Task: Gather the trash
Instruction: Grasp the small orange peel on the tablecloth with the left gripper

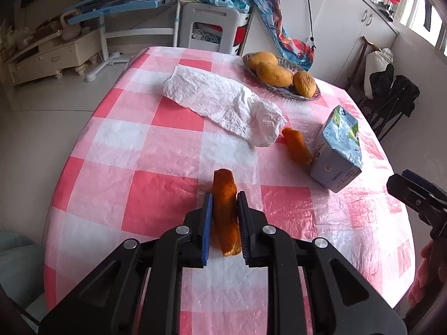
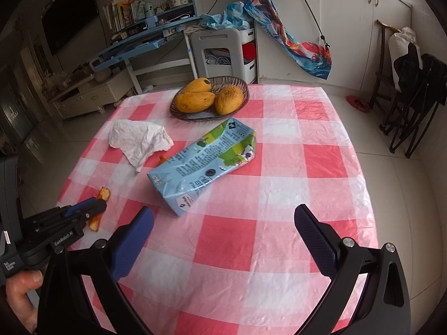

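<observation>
The jaws of the left gripper (image 1: 223,209) pinch an orange strip of mango peel (image 1: 225,209), blue pads pressed against its two long sides; the strip stands on edge on the pink-and-white checked tablecloth (image 1: 156,167) and sticks out past the fingertips. The jaws of the right gripper (image 2: 223,223) are spread wide with nothing between them, hovering above the cloth. Ahead of the right jaws, just beyond their tips, lies a crumpled light-blue drink carton (image 2: 201,167) on its side. Ahead of the left jaws and to their right, a second peel strip (image 1: 296,146) lies touching the carton's base, with a crumpled white tissue (image 1: 223,106) just beside its far end. Farther on sits a wicker basket (image 1: 282,90) holding three mangoes (image 1: 273,75).
</observation>
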The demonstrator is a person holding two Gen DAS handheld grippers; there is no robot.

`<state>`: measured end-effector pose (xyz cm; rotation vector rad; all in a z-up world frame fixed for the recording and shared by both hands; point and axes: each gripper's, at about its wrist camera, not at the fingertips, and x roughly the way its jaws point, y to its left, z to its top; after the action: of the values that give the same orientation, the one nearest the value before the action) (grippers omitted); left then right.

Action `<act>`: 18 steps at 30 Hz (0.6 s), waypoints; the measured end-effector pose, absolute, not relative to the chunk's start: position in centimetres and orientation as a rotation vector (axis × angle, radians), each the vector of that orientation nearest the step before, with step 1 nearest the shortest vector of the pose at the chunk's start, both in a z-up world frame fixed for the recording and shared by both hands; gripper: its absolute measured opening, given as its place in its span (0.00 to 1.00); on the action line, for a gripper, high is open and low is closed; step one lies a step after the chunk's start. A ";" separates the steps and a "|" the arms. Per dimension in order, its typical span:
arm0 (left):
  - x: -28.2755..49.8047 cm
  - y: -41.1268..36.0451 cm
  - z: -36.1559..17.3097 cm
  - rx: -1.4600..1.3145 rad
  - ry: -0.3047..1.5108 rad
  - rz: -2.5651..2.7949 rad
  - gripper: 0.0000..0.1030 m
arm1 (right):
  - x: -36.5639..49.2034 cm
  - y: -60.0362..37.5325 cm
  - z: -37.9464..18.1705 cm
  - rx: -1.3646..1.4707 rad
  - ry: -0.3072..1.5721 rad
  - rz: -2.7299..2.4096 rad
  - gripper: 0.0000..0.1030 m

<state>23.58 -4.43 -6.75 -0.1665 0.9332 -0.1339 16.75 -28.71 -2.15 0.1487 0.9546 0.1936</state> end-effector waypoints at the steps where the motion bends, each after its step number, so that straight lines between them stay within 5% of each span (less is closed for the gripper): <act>1: 23.2 -4.2 -6.3 -0.185 0.924 -0.143 0.16 | 17.0 -28.8 -2.3 0.194 0.962 0.205 0.94; 8: 21.3 -3.2 -3.9 -0.265 0.884 -0.201 0.17 | 19.9 -29.6 -4.6 0.579 1.033 0.213 0.94; 18: 20.4 -0.9 -1.6 -0.369 0.855 -0.238 0.17 | 24.7 -26.6 -6.7 0.558 1.105 0.106 0.94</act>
<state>20.40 -0.91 -1.61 -0.3694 0.8555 -0.2379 24.71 -26.65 -6.71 0.5584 1.1053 0.1061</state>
